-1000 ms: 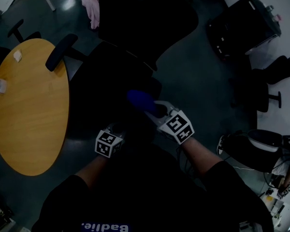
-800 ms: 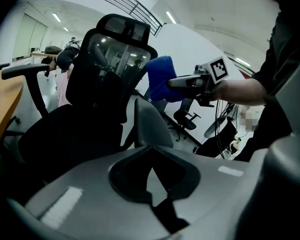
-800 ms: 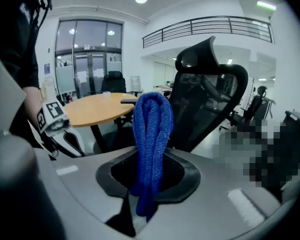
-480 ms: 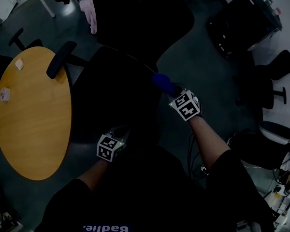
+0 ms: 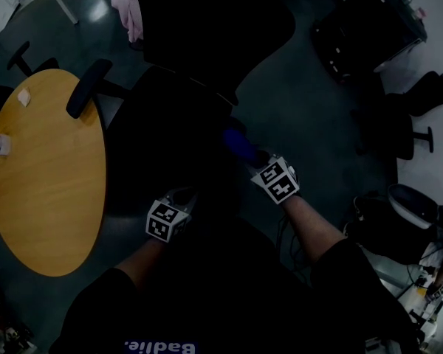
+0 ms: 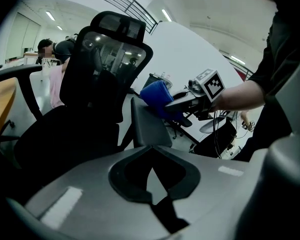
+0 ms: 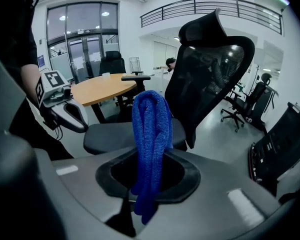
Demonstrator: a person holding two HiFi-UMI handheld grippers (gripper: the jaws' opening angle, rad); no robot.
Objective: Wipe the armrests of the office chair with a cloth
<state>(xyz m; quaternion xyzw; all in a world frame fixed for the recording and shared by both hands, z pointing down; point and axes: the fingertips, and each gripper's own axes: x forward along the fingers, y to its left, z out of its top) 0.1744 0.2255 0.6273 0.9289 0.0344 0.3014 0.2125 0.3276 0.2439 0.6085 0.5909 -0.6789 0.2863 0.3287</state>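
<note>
Two grippers | right gripper (image 5: 260, 161) pinching blue cloth (image 6: 157, 100) at the far end of the office chair's (image 7: 210, 69) armrest (image 6: 147, 126), off the oval table's (image 5: 44, 175) right edge | left gripper (image 6: 154, 199) pressed together, empty | step: wiping this armrest, apparently | next: draw cloth along pad, pressing down

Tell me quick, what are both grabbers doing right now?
Left gripper: closed, holding nothing.
Right gripper: closed on the blue cloth.

The person's dark shirt (image 5: 207, 301) reads "Badlie."
</note>
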